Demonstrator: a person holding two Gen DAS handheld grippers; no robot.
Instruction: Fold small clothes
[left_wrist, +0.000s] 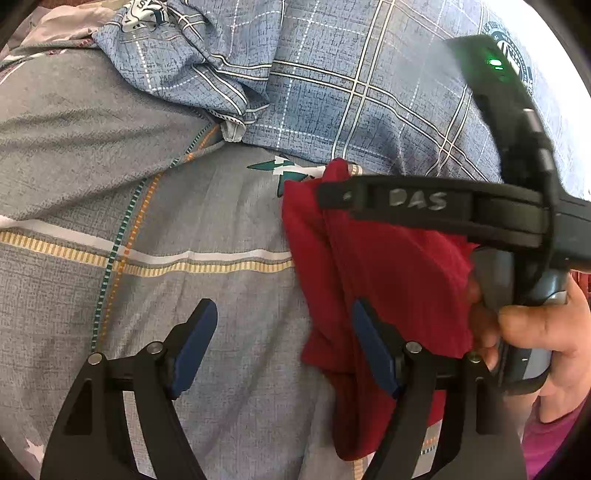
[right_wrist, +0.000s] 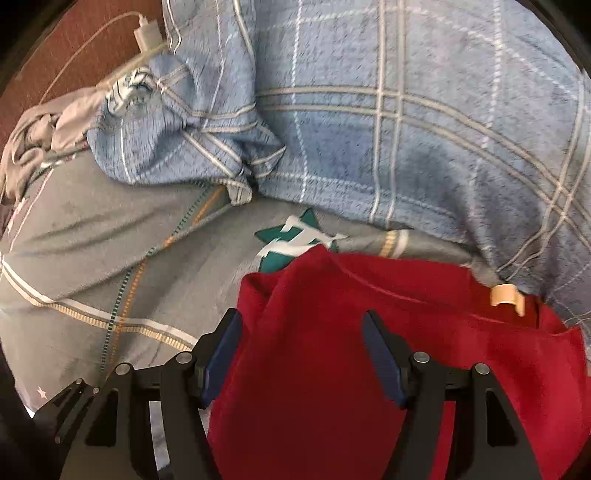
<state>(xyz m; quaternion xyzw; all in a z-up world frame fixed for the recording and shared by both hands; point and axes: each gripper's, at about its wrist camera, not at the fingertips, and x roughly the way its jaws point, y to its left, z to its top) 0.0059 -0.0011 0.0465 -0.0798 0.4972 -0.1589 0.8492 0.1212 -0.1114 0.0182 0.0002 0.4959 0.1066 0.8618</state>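
We look down close along each wrist's fingers at the bed; both views share the red garment (left_wrist: 388, 280) (right_wrist: 332, 350) and grey sheet (left_wrist: 166, 295) (right_wrist: 110, 258).

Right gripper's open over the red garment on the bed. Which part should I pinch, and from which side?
Probably the raised fold at the red garment's near-left corner, beside the green star print. It stands up off the grey sheet, so a finger could slip under. Come from the left, over bare sheet. The right gripper is open, already straddling that part.
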